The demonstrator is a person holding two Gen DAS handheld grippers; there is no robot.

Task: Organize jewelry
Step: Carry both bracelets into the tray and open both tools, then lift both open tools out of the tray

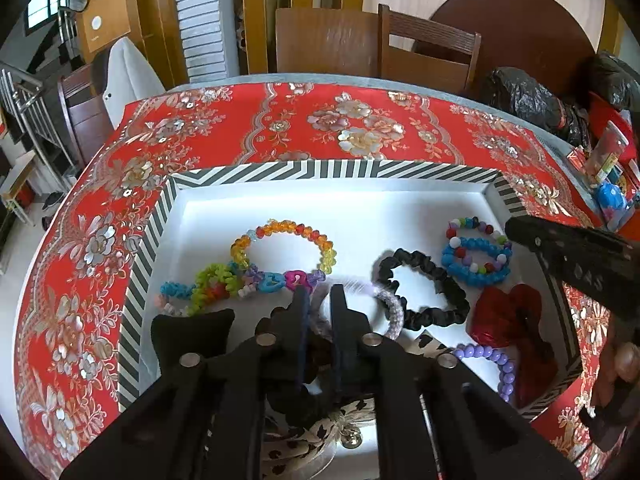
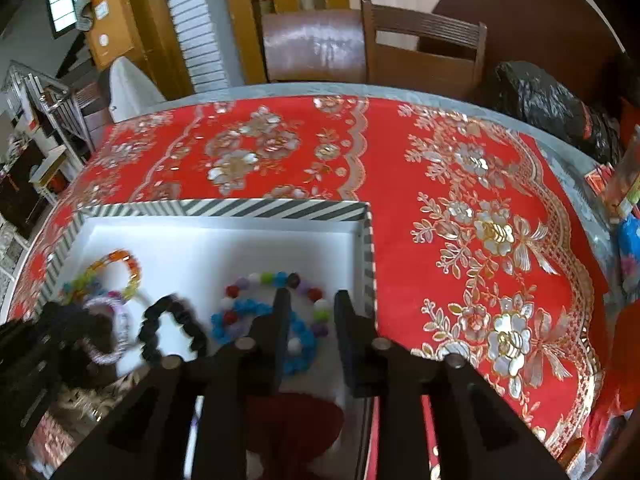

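Where the left camera looks down, we count one striped tray (image 1: 152,236) on one red cloth (image 1: 320,128), holding one amber bracelet (image 1: 316,236), two black scrunchies (image 1: 436,280), one blue bracelet (image 1: 476,268) at three o'clock, one purple bead string (image 1: 504,364). Our left gripper (image 1: 320,300) has its fingers slightly apart; whether they pinch the lilac band (image 1: 394,312) we cannot tell.

From the right camera, our right gripper (image 2: 312,312) hangs open over that blue bracelet (image 2: 248,312), one red scrunchie (image 2: 304,420) at six o'clock.
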